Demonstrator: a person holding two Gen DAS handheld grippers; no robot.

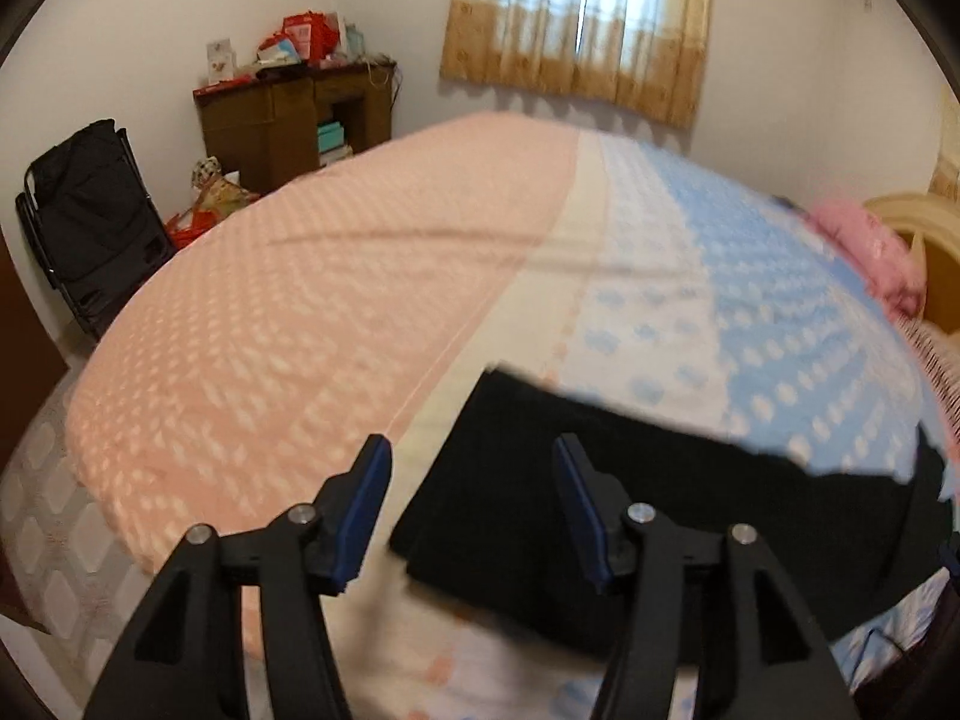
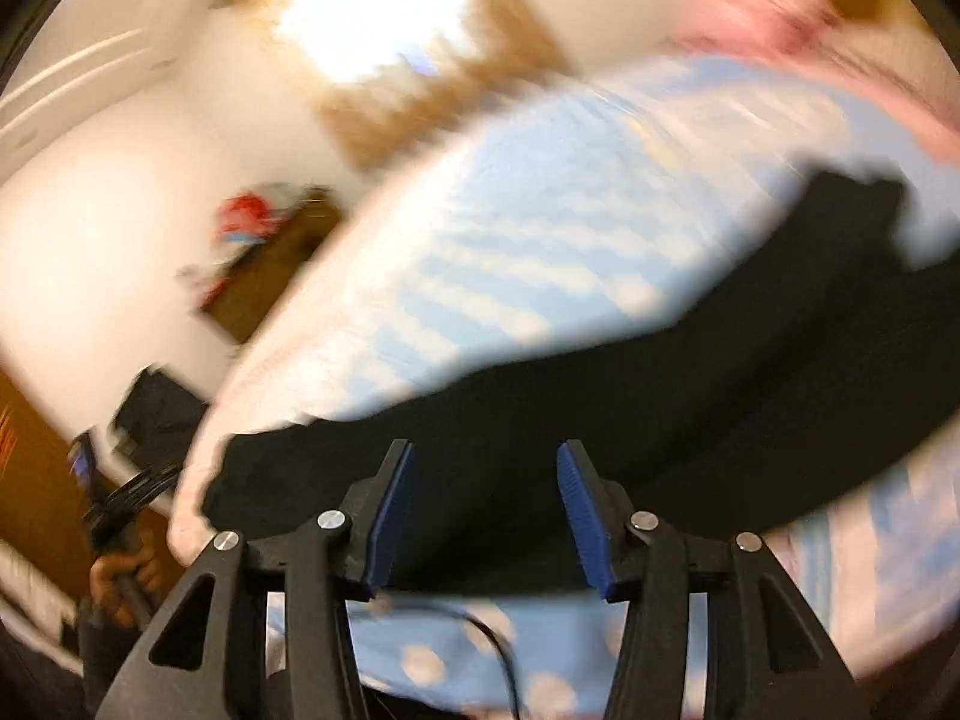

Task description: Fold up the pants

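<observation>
We see the left gripper (image 1: 471, 474) wide open, holding nothing, above the left end of the black pants (image 1: 600, 516). The pants lie flat across the near part of the bed (image 1: 360, 276), on its cream and blue bedspread. Right gripper (image 2: 485, 480) also wide open, empty, over the pants; that view is blurred.

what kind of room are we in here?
A home bedroom, most likely. A bed with a pink-and-blue cover fills the view, a curtained window sits behind it, and a cluttered wooden cabinet stands in the corner. Black pants lie on the bed.
</observation>
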